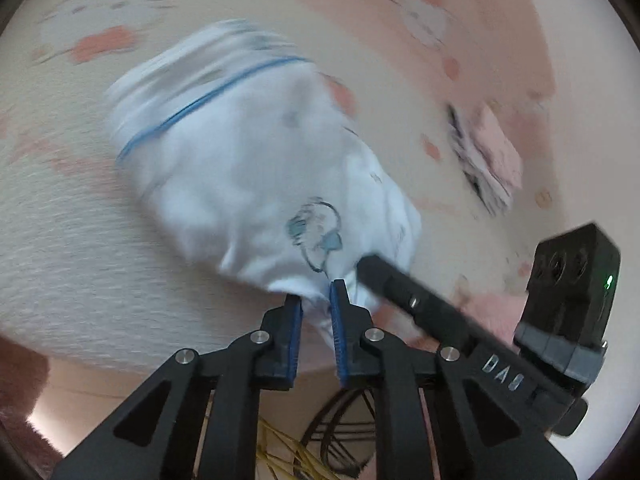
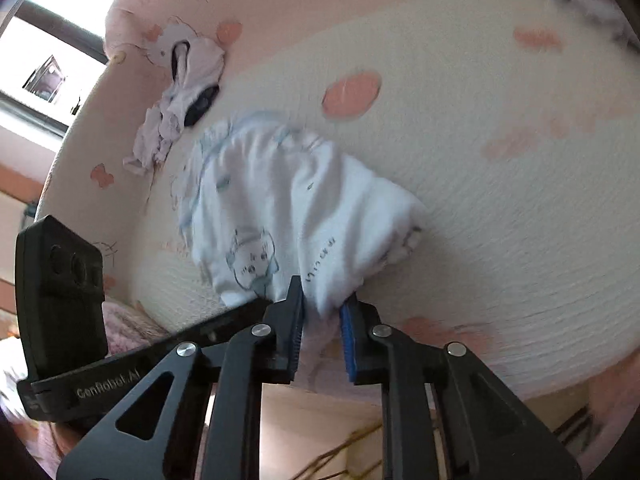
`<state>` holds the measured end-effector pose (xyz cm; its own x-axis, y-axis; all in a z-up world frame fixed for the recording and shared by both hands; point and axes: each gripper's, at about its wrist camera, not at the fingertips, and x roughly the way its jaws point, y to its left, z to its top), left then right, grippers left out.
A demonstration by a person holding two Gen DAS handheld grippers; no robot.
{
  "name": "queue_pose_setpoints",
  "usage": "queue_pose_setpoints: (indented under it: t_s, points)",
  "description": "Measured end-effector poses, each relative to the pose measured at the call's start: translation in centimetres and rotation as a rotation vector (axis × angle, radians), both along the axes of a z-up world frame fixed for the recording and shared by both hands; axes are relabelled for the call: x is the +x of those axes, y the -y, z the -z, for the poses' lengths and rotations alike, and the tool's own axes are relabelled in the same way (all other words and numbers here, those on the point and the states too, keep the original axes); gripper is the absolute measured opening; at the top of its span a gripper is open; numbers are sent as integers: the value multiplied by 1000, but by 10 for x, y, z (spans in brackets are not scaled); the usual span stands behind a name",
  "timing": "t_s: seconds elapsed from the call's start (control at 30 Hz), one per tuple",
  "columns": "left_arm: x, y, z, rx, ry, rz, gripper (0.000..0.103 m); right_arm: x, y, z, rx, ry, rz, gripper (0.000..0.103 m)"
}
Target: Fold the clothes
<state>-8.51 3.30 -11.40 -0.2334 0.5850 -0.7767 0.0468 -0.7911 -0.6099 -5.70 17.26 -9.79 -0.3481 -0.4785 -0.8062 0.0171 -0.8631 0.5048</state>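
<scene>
Underneath everything lies a bed sheet (image 1: 80,208), cream and pink, with a ribbed weave and a print of salmon blobs and pale cartoon figures. On it rests a white garment (image 1: 248,168) with a thin blue line across it and small blue cartoon drawings, bunched near the sheet's near edge. The left gripper (image 1: 316,292) is pinched narrow on the garment's near hem, white cloth squeezed between its blue pads. The right gripper (image 2: 324,300) grips the same hem just beside it, jaws drawn close on a fold of cloth. A second heap of pinkish-white and dark clothing (image 2: 180,92) lies further back on the sheet, well apart from the white garment. A bright window (image 2: 44,52) with a dark frame shows beyond the bed in the right wrist view. Below the bed's edge, yellow and dark cables (image 1: 304,448) lie on a pale floor.
</scene>
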Motion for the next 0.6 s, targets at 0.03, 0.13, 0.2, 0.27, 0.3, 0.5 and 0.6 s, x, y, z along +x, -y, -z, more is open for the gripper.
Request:
queue_pose_setpoints:
  t_s: [0.03, 0.13, 0.2, 0.27, 0.3, 0.5, 0.6]
  points:
    - [-2, -9, 2, -19, 7, 27, 15, 0, -10, -6, 8, -17, 26, 16]
    - [-7, -25, 5, -88, 27, 90, 17, -7, -40, -13, 28, -8, 121, 17]
    - [-6, -22, 2, -143, 31, 109, 18, -14, -50, -11, 47, 16, 177, 27]
    - [0, -1, -19, -163, -47, 104, 27, -21, -56, -9, 59, 33, 223, 39]
    - [0, 11, -29, -185, -81, 85, 39, -23, -52, -7, 50, 31, 210, 40]
    - [-36, 51, -39, -323, -178, -60, 50, -33, -24, 12, 82, 54, 118, 50]
    - [-55, 48, -23, -353, -159, -19, 50, -27, -23, 20, 128, 60, 103, 51]
